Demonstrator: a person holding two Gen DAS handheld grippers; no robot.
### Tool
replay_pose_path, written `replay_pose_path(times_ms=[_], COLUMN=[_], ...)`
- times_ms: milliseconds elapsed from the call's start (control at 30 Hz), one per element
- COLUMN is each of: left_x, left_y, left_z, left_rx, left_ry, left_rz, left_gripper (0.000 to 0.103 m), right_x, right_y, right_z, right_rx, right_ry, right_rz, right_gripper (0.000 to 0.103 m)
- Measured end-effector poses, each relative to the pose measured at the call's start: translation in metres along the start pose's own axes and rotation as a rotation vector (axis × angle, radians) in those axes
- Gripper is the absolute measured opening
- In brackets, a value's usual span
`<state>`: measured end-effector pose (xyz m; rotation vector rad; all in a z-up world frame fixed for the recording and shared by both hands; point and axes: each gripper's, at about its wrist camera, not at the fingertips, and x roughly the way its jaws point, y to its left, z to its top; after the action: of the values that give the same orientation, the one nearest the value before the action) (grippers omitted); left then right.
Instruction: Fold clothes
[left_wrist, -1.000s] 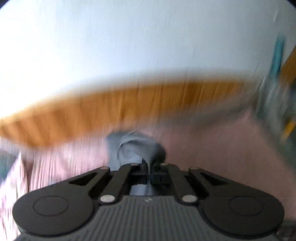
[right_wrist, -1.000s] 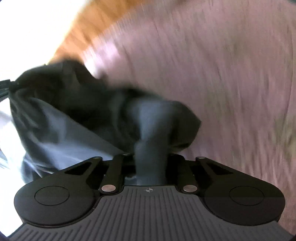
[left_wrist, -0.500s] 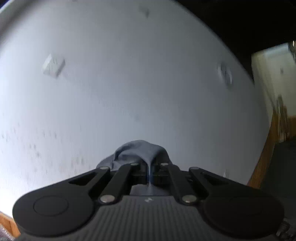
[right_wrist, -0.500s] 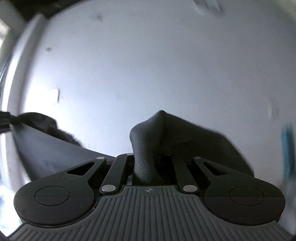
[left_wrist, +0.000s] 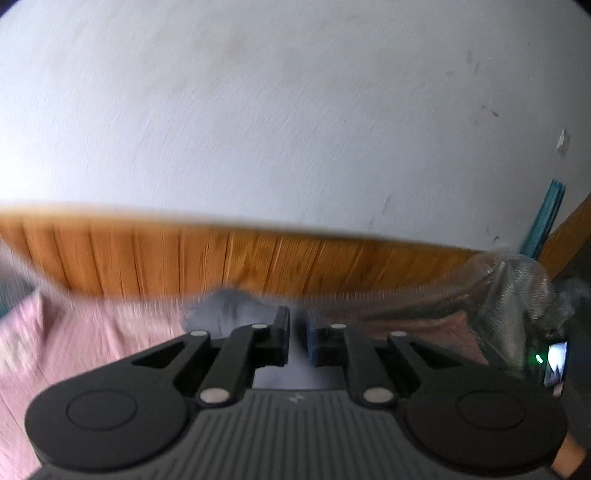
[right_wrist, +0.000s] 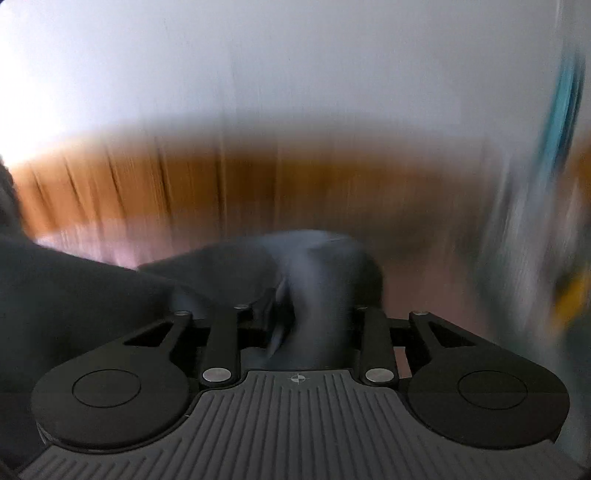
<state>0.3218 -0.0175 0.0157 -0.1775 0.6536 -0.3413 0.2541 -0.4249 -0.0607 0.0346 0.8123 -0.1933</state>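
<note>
A dark grey garment (right_wrist: 317, 266) runs up through my right gripper (right_wrist: 310, 306), which is shut on a thick fold of it. More of the cloth stretches away to the left (right_wrist: 74, 288). In the left wrist view a lighter grey bunch of the same garment (left_wrist: 229, 308) lies just past my left gripper (left_wrist: 297, 325). Its jaws stand close together with grey cloth in the narrow gap. Both views are blurred by motion. The garment hangs low over a pink bedspread (left_wrist: 74, 332).
A wooden panel (left_wrist: 221, 258) runs along the far edge of the bed under a white wall (left_wrist: 295, 110). Clear plastic wrapping (left_wrist: 517, 291) and a teal strip (left_wrist: 550, 214) stand at the right. A small device with a green light (left_wrist: 550, 358) is there too.
Half a second ago both grippers pointed up at the white wall with the garment lifted. They have swung down, and the wooden panel and pink bedspread are back in view.
</note>
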Motion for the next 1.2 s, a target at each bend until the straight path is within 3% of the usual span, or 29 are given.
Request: replay_pose_path(times_ms=[33,133,233,300,400,467,533,567,600,633,667,700,733,800,833,867,900,933,1000,1100,1167,1200], left_x=[0.001,0.013,0.032,0.056,0.091,0.113,0.139,0.149,0.155,0.157,0.148,0.136,0.124,0.105,0.099,0.097,0.101,0.107,0.115,0.128,0.141,0.134], left_y=[0.022,0.079,0.128,0.147,0.166,0.167,0.166,0.159,0.151,0.140,0.126,0.115,0.110,0.109,0.114,0.120,0.128,0.137,0.150,0.162,0.163,0.162], left_z=[-0.022,-0.071,-0.113,-0.125,-0.138,-0.142,-0.145,-0.143,-0.139,-0.134,-0.125,-0.118,-0.113,-0.111,-0.116,-0.124,-0.135,-0.147,-0.166,-0.178,-0.172,-0.162], left_rx=[-0.031,-0.085,-0.151,-0.211,-0.303,-0.369,-0.441,-0.454,-0.440,-0.415,-0.361,-0.315,-0.288,-0.274,-0.288,-0.319,-0.367,-0.428,-0.536,-0.677,-0.730,-0.724], left_ry=[0.008,0.115,0.225,0.260,0.284,0.273,0.267,0.281,0.300,0.308,0.283,0.253,0.229,0.199,0.185,0.185,0.206,0.229,0.254,0.247,0.243,0.217], left_rz=[-0.002,0.102,0.200,0.172,0.114,0.056,-0.026,-0.072,-0.104,-0.136,-0.174,-0.229,-0.269,-0.267,-0.216,-0.180,-0.156,-0.129,-0.088,-0.071,-0.100,-0.120], left_gripper=[0.012,0.013,0.017,0.029,0.047,0.048,0.047,0.034,0.015,0.015,0.017,0.026,0.030,0.074,0.079,0.080,0.079,0.078,0.078,0.079,0.080,0.077], right_x=[-0.003,-0.033,-0.077,-0.108,-0.141,-0.145,-0.142,-0.134,-0.127,-0.118,-0.111,-0.114,-0.118,-0.125,-0.129,-0.131,-0.125,-0.117,-0.099,-0.095,-0.103,-0.108], right_y=[-0.001,0.004,0.025,0.059,0.103,0.134,0.162,0.175,0.178,0.179,0.167,0.145,0.124,0.076,0.050,0.025,0.008,-0.004,-0.017,-0.022,-0.011,-0.007], right_z=[-0.030,-0.119,-0.198,-0.241,-0.279,-0.295,-0.313,-0.316,-0.318,-0.318,-0.304,-0.285,-0.266,-0.230,-0.212,-0.195,-0.186,-0.183,-0.183,-0.189,-0.198,-0.205], right_rx=[0.036,0.047,0.050,0.011,-0.147,-0.295,-0.456,-0.524,-0.565,-0.593,-0.531,-0.472,-0.414,-0.304,-0.251,-0.204,-0.201,-0.199,-0.152,-0.097,-0.056,0.002], right_ry=[-0.026,-0.034,0.042,0.073,0.032,0.033,0.037,0.024,0.000,-0.017,0.013,-0.013,-0.038,-0.093,-0.122,-0.146,-0.144,-0.129,-0.069,-0.023,-0.037,-0.045], right_rz=[0.029,0.094,0.271,0.400,0.543,0.587,0.575,0.543,0.471,0.406,0.387,0.341,0.294,0.179,0.113,0.047,-0.015,-0.053,-0.045,0.001,0.043,0.078], right_gripper=[0.031,0.050,0.070,0.094,0.101,0.101,0.101,0.094,0.062,0.044,0.025,0.016,0.015,0.014,0.012,0.002,0.000,0.000,0.002,0.018,0.065,0.074])
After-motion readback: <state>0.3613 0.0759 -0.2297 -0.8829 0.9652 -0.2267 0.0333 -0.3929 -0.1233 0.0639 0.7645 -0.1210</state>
